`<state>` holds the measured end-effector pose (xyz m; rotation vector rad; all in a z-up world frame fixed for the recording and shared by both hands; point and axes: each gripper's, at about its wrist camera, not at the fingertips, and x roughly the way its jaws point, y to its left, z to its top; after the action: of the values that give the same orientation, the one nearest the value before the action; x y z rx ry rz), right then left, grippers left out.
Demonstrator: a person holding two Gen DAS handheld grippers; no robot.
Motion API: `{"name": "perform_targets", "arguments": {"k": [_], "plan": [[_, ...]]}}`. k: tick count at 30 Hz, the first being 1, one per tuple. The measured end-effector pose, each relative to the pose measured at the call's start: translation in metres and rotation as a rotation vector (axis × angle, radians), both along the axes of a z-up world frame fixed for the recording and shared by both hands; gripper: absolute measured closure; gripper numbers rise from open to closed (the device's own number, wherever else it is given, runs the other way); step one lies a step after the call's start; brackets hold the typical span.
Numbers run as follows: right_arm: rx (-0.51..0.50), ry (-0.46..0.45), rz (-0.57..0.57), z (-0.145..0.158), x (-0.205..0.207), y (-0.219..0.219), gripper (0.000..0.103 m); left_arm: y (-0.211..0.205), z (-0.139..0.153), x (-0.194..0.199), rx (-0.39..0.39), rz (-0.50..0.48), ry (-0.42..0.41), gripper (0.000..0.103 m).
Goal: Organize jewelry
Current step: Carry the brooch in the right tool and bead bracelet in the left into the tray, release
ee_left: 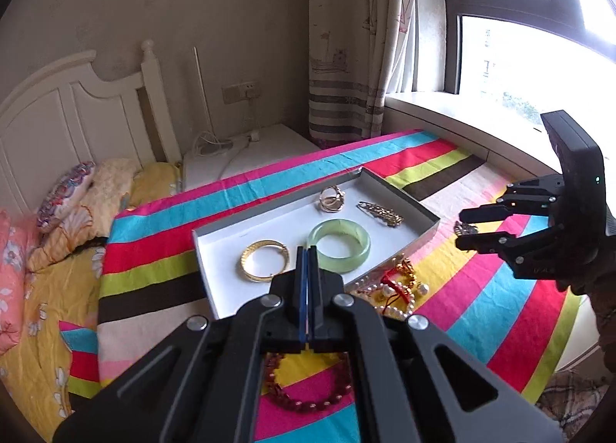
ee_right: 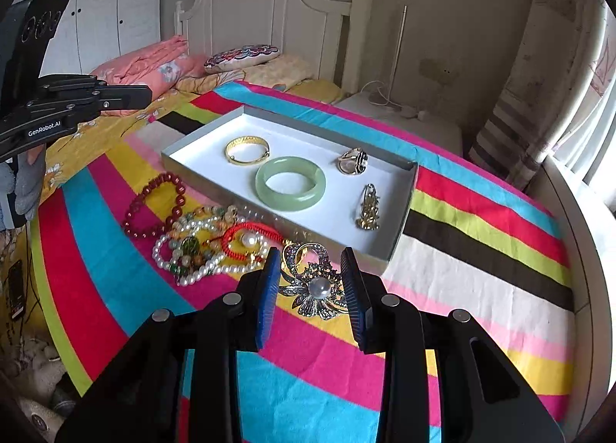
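Roughly half done, judging by the split. Already in the tray (ee_right: 404, 188), centre of the right wrist view: gold bangle (ee_right: 246, 149), jade bangle (ee_right: 290, 184), ring (ee_right: 352, 161), gold chain (ee_right: 369, 208). Still out on the striped cloth (ee_right: 481, 289), lower left of the tray: red bead bracelet (ee_right: 154, 204), tangle of pearl and bead strands (ee_right: 208, 246) with a red cord, and brooch (ee_right: 313, 285). Right hand-held gripper (ee_right: 310, 289) spread apart, straddling the brooch at lower centre without visibly pinching it; likely next to go in. Left hand-held gripper (ee_left: 307, 289) pressed together on nothing, hovering at lower centre of its own view over the tray's near edge.
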<state>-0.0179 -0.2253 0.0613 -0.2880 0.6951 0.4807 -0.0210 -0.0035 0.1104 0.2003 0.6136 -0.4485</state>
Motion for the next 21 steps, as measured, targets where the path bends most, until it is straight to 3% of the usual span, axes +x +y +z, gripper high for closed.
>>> {"name": "perform_targets", "arguments": {"k": [1, 2, 3, 5, 7, 10, 12, 14, 17, 21], "plan": [[0.007, -0.001, 0.0, 0.002, 0.004, 0.002, 0.071, 0.0, -0.002, 0.005, -0.036, -0.031, 0.049, 0.101], [0.013, -0.002, 0.001, 0.003, 0.006, 0.004, 0.071, 0.0, -0.006, 0.005, -0.055, -0.048, 0.075, 0.089], [0.016, -0.004, 0.005, 0.004, 0.006, 0.005, 0.071, -0.001, -0.011, 0.003, -0.057, -0.057, 0.093, 0.056], [0.023, -0.008, 0.015, 0.004, 0.003, 0.006, 0.071, -0.001, -0.028, -0.006, -0.03, -0.05, 0.108, 0.027], [0.027, -0.004, 0.015, 0.001, 0.0, 0.006, 0.071, 0.001, -0.053, -0.013, -0.002, -0.063, 0.175, 0.028], [0.024, 0.007, 0.009, -0.006, -0.001, 0.002, 0.071, -0.008, -0.09, -0.031, 0.131, -0.08, 0.222, 0.054], [0.025, 0.01, 0.0, -0.007, -0.001, -0.001, 0.071, -0.013, -0.108, -0.043, 0.212, -0.053, 0.184, 0.058], [0.029, 0.008, -0.002, -0.005, -0.003, -0.002, 0.071, -0.006, -0.11, -0.041, 0.149, -0.027, 0.21, 0.059], [0.016, 0.002, -0.002, -0.002, -0.003, 0.0, 0.07, 0.005, -0.111, -0.037, 0.122, 0.029, 0.208, 0.092], [-0.023, -0.011, -0.006, 0.004, -0.003, 0.011, 0.071, 0.021, -0.102, -0.04, 0.06, 0.097, 0.157, 0.092]]}}
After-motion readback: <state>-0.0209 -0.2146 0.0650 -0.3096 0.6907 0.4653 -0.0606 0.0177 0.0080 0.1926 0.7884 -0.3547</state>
